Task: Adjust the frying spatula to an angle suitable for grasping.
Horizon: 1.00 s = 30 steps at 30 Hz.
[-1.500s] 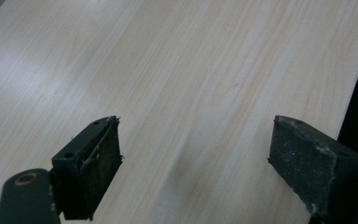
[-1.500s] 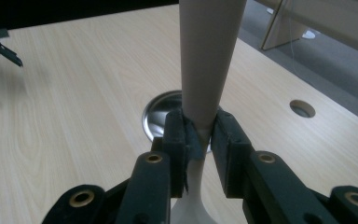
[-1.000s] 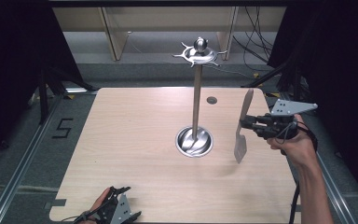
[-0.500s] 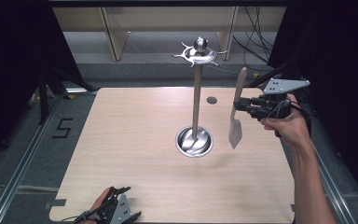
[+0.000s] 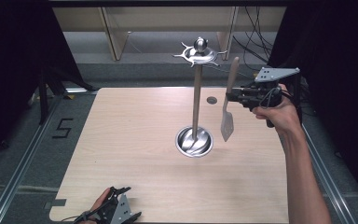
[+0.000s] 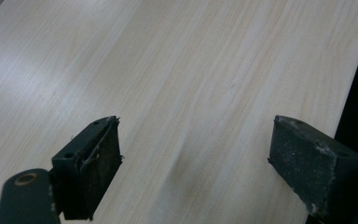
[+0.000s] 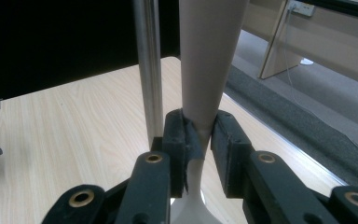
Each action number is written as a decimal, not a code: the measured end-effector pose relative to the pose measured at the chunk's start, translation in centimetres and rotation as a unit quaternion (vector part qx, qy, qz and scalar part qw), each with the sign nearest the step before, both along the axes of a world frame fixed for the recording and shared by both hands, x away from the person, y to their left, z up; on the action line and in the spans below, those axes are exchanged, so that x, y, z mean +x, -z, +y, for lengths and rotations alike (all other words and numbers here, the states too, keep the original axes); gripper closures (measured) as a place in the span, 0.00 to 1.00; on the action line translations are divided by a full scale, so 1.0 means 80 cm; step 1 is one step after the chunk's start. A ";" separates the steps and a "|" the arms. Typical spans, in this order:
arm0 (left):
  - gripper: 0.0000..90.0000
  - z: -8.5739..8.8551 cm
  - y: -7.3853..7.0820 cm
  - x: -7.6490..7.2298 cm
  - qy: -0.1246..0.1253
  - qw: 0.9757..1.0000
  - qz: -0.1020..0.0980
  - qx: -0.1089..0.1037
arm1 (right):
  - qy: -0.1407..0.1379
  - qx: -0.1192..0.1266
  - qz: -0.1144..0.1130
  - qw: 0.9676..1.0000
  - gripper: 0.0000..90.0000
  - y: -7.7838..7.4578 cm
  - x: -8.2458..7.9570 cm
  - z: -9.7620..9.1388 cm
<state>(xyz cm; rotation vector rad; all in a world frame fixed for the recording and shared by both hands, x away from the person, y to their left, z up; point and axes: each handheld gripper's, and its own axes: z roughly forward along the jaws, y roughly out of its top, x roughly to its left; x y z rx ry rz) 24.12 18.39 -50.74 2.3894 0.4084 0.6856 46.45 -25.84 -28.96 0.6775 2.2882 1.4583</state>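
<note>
Above the right half of the pale wooden table (image 5: 135, 140), I am holding the right gripper (image 5: 229, 96) clenched on a beige spatula with a tapered handle and a flat grey blade (image 5: 227, 125). The jaws are pinching the narrow neck between handle and blade, as the right gripper view (image 7: 199, 135) is showing. The spatula (image 7: 208, 60) is hanging nearly upright in the air, handle up and blade down, clear of the table and just beside the tall polished steel utensil stand (image 5: 196, 98), which is made up of a round dish base, a slim pole (image 7: 148, 70) and a crown of hooks under a ball finial.

Progress, as I am judging it: the pick-up is done and the lift is done. What is remaining is to bring the handle end up to one of the hooks (image 5: 186, 52), seat it there and release. The handle tip is sitting just below crown level and apart from the hooks, and none of them is carrying anything. I cannot tell whether the handle has a hanging hole.

At the near table edge, I am resting the left gripper (image 5: 116, 207) with its jaws spread wide and grasping nothing (image 6: 193, 163).

Readable writing: a black numeral "5" (image 5: 63, 128) is marked on the grey floor to the left of the table. No brand or label is legible.
</note>
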 end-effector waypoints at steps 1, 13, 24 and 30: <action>0.17 0.000 0.000 0.000 0.000 1.000 0.000 0.000 | 0.000 0.000 0.000 1.000 0.85 0.000 0.000 0.000; 0.17 0.000 0.000 0.000 0.001 1.000 0.001 0.002 | -0.008 0.005 0.007 1.000 0.85 -0.007 0.023 0.007; 0.17 0.000 0.000 -0.001 -0.002 1.000 -0.004 -0.001 | -0.022 0.005 0.011 1.000 0.85 -0.007 0.033 0.016; 0.17 0.000 0.000 -0.001 -0.002 1.000 -0.004 -0.002 | -0.033 0.012 0.018 0.999 0.85 -0.009 0.035 0.016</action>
